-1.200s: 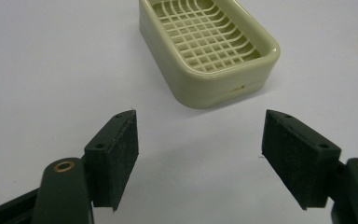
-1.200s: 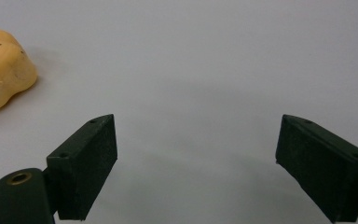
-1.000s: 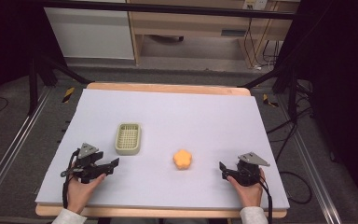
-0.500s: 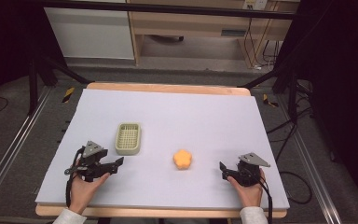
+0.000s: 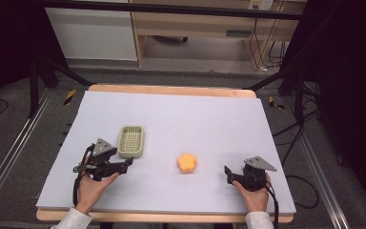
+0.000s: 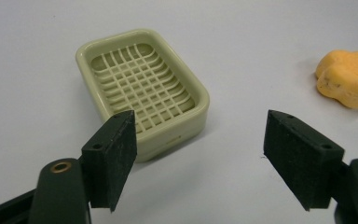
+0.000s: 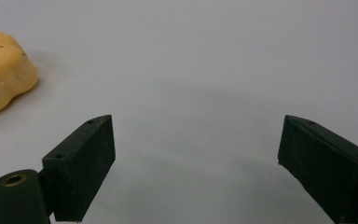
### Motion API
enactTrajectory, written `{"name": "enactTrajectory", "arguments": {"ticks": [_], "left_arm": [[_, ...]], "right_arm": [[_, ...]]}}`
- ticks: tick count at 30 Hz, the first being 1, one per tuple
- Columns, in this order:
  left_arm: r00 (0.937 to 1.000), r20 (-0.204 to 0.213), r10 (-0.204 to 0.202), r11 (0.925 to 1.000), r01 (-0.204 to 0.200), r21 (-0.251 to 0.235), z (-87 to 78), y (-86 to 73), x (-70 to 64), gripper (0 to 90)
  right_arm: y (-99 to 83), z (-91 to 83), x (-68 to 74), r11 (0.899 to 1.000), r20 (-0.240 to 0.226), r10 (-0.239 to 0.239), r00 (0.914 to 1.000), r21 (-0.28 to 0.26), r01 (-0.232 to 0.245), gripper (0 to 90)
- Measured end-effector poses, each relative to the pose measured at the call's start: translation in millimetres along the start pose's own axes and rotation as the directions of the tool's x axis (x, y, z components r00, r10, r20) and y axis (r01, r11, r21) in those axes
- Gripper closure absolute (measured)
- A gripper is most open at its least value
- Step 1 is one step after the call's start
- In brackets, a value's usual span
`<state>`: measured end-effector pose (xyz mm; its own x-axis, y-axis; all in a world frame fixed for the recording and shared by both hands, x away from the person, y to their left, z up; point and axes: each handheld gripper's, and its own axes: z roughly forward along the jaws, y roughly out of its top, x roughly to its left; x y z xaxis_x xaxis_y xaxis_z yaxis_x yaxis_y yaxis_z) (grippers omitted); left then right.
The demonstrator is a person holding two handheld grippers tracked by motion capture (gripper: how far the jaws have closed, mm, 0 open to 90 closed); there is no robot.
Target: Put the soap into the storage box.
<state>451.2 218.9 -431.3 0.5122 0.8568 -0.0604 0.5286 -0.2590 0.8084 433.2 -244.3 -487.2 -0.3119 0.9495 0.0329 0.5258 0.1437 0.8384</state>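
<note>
Soap dish (image 6: 142, 91): pale-green, rounded rectangle, gridded floor.

A pale lavender sheet (image 5: 209, 119) covers a wooden table (image 5: 171, 90), leaving the wood bare along the far edge. Beyond the table stand a white cabinet (image 5: 93, 33) and a wooden shelf unit (image 5: 195, 28), with cables (image 5: 259, 52) hanging just beside it. A metal rail (image 5: 9, 157) runs along the grey floor (image 5: 43, 100) on the left.

Ahead of the left gripper (image 6: 200, 158), the soap dish (image 6: 142, 88) blocks eleven o'clock; twelve to the orange sponge (image 6: 349, 77) at two lies open.
</note>
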Motion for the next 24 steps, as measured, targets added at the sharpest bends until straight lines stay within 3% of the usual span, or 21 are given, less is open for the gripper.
{"name": "enactTrajectory", "arguments": {"ticks": [12, 24], "left_arm": [[0.9989, 0.022, 0.040, 0.9991, -0.041, 0.015, 3.0, 8.8, -13.4, 24.0], [0.9944, 0.063, 0.084, 0.9959, -0.086, 0.028, 17.4, 23.7, -35.7, 23.5]], "right_arm": [[-0.1, 0.1, 0.0, 1.000, 0.000, -0.004, 1.0000, 0.001, 0.004, 11.4], [0.0, 0.8, -0.1, 1.000, -0.013, -0.010, 0.9999, 0.009, 0.010, 11.9]]}}
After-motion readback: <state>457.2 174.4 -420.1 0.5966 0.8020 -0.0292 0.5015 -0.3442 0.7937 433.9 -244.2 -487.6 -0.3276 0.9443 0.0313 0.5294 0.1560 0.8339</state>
